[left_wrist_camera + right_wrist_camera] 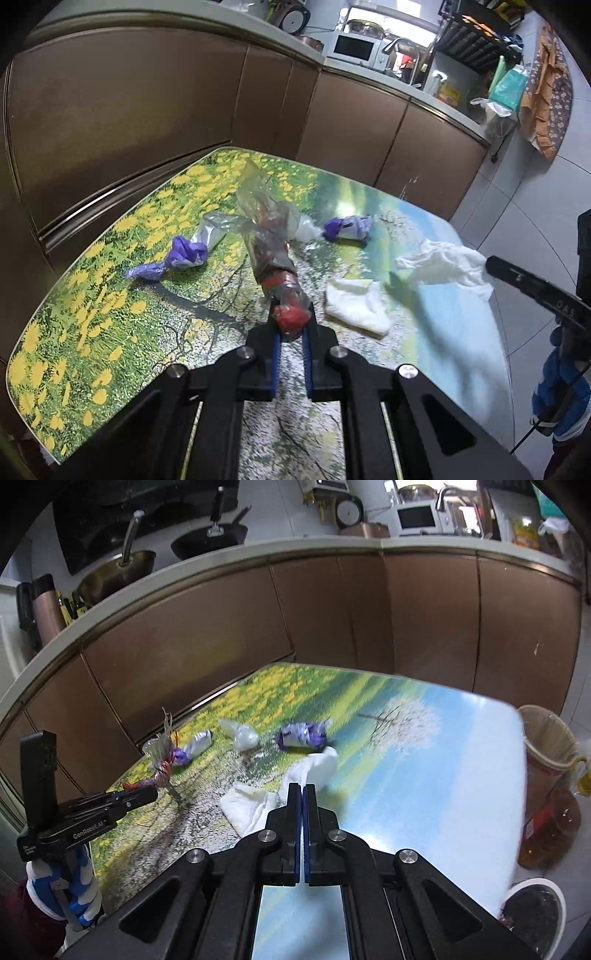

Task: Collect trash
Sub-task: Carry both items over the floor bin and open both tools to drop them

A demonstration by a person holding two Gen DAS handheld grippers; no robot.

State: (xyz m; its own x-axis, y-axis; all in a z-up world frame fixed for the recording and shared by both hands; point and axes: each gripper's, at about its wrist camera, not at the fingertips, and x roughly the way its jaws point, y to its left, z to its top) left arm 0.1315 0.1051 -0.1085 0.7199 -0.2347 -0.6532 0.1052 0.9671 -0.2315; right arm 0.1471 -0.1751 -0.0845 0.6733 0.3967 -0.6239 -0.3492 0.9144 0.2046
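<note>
My left gripper is shut on the red end of a long twisted clear plastic wrapper, which sticks up off the flower-print table. From the right wrist view that gripper holds the wrapper at the table's left. My right gripper is shut on a crumpled white tissue. In the left wrist view this tissue hangs from the right gripper above its shadow. A folded white tissue, two purple wrappers and a small clear bag lie on the table.
Brown kitchen cabinets close off the table's far side and left. Past the table's right edge stand a woven basket, a bottle of oil and a white-rimmed bin on the tiled floor.
</note>
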